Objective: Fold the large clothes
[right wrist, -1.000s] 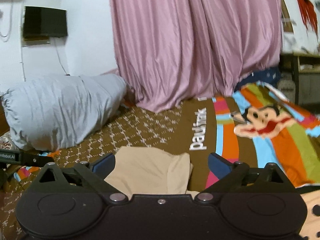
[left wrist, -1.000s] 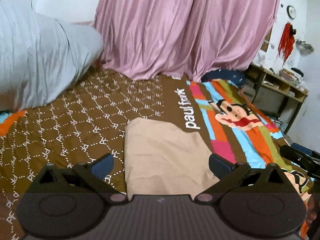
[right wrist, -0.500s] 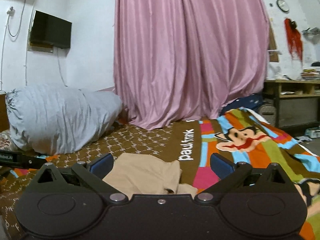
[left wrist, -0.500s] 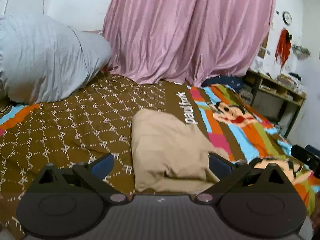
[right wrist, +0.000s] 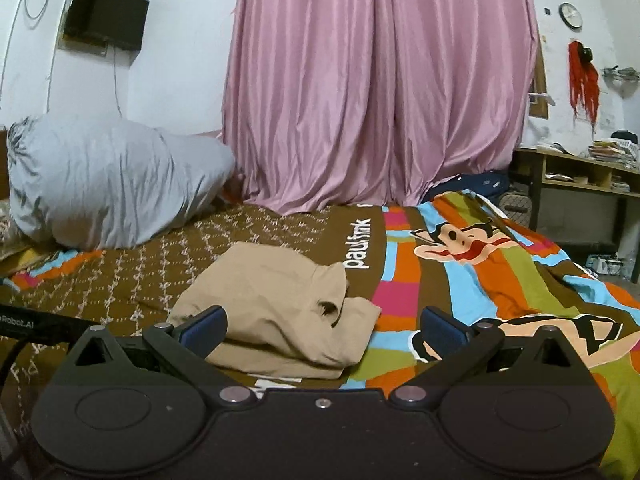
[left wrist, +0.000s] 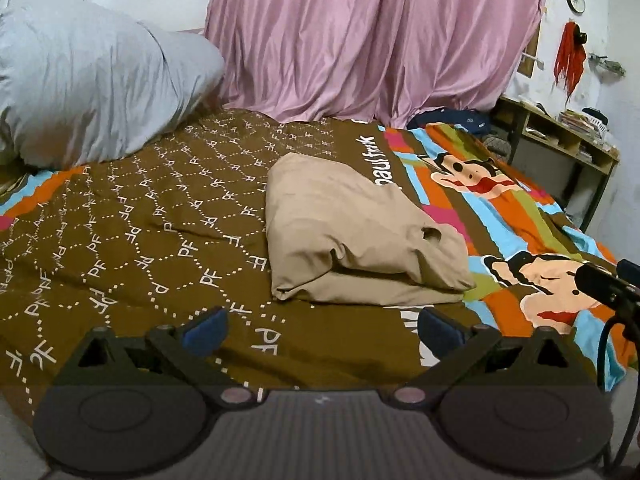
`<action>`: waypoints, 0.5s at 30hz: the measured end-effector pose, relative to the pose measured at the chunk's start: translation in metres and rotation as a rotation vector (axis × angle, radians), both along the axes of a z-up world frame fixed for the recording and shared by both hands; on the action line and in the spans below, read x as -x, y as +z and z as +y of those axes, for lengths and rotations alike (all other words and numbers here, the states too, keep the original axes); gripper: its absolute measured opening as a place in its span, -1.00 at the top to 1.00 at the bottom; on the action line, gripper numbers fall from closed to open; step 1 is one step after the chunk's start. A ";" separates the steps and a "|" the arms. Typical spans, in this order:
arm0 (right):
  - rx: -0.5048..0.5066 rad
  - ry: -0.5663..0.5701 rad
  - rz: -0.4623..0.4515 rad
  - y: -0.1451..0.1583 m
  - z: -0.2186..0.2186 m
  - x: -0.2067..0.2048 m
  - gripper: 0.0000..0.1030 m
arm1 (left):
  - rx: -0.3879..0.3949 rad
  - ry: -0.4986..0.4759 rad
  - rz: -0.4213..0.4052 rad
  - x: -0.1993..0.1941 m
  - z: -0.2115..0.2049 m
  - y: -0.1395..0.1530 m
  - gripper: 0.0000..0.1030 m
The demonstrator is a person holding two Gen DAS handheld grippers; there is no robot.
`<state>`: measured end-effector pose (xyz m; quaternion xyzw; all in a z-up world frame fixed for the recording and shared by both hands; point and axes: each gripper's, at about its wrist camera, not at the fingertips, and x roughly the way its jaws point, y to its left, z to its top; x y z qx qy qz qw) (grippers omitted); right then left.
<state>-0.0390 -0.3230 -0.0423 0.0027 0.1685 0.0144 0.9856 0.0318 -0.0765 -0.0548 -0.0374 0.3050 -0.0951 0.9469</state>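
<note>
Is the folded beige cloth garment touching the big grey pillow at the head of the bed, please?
No, the folded beige cloth garment lies apart from the big grey pillow, with patterned brown bedspread between them.

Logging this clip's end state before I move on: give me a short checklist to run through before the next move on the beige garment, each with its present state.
1. Left gripper open and holding nothing: ok.
2. Right gripper open and holding nothing: ok.
3. Beige folded cloth garment lying free on the brown patterned bedspread, neither gripper touching it: ok.
4. Fold tidy: not ok, the near edge bunches and gapes.
5. Garment clear of the grey pillow and pink curtain: ok.
6. Layers underneath aligned: cannot tell.
</note>
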 end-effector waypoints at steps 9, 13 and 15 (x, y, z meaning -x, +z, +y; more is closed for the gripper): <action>-0.018 -0.007 0.016 -0.003 -0.004 -0.002 -0.99 | 0.000 0.004 0.004 -0.002 0.000 0.000 -0.99; -0.018 -0.008 0.017 -0.003 -0.003 -0.002 -0.99 | -0.001 0.006 0.005 -0.002 0.000 0.000 -0.99; -0.018 -0.009 0.018 -0.003 -0.003 -0.002 -0.99 | 0.000 0.006 0.004 -0.002 0.001 0.001 -0.99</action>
